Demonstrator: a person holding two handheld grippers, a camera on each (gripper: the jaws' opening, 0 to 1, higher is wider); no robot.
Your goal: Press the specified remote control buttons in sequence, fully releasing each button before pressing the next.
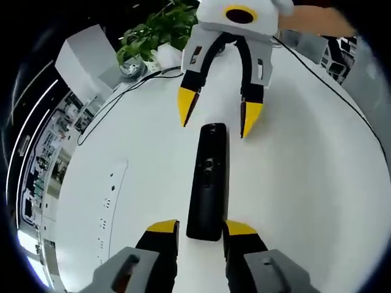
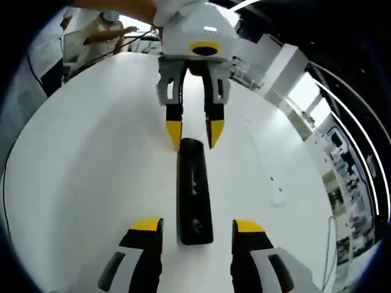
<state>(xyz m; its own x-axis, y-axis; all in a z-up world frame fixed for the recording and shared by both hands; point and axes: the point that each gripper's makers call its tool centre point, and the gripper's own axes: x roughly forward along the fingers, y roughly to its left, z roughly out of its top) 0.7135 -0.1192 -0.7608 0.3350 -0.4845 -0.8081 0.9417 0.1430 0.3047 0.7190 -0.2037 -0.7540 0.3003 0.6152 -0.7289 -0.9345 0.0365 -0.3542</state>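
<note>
A long black remote control lies flat on the white table, lengthwise between the two grippers, which face each other. My left gripper hugs the remote's near end, its yellow-tipped jaws against both sides. In the right gripper view the same gripper clamps the far end of the remote. My right gripper stands open, with its jaws wide on either side of the remote's button end and a gap on each side. In the left gripper view it hovers at the remote's far end.
A potted plant, a white box and a black cable sit at the table's far edge. A flush socket panel is set in the tabletop on the left. A person is beyond the table.
</note>
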